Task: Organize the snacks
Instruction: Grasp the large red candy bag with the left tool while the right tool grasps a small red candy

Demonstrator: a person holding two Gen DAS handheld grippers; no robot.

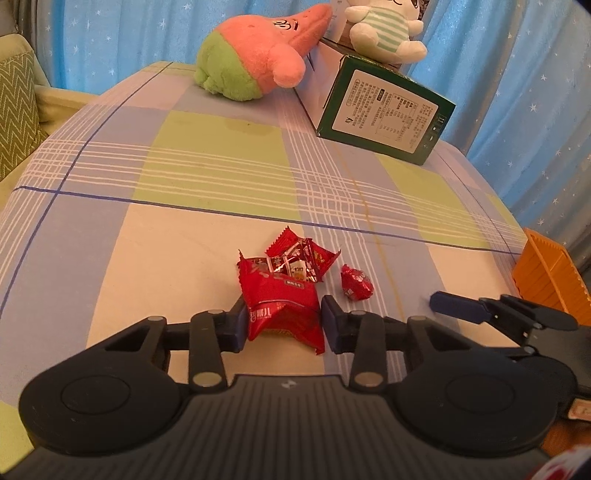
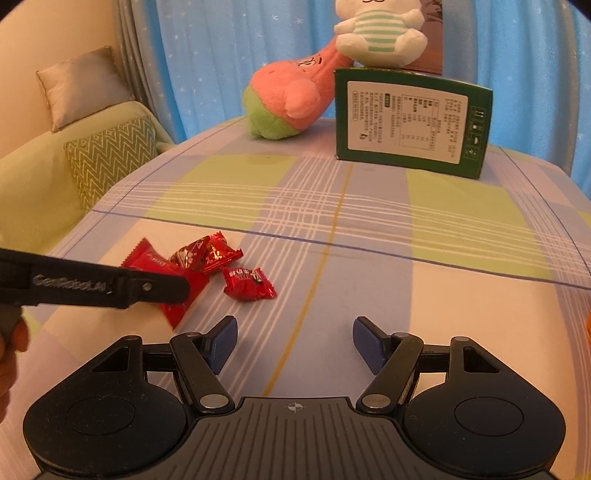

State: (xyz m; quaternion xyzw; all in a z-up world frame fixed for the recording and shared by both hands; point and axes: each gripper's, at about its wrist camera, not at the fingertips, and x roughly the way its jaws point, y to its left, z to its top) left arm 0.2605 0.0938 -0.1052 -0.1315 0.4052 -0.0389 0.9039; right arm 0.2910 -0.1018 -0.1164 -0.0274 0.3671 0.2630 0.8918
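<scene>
Red foil snack packet [image 1: 282, 312], light, crinkly and slippery, sits pinched mid-body by the left gripper [image 1: 283, 325]; right gripper [image 2: 294, 345] jaws stand spread, empty.

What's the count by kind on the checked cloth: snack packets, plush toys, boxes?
Red snack packets: 3 (large, crinkled, small; the crinkled one could be two overlapping)
Plush toys: 2 (pink and green, white striped sitting on the box)
Green box: 1
Total: 6
</scene>
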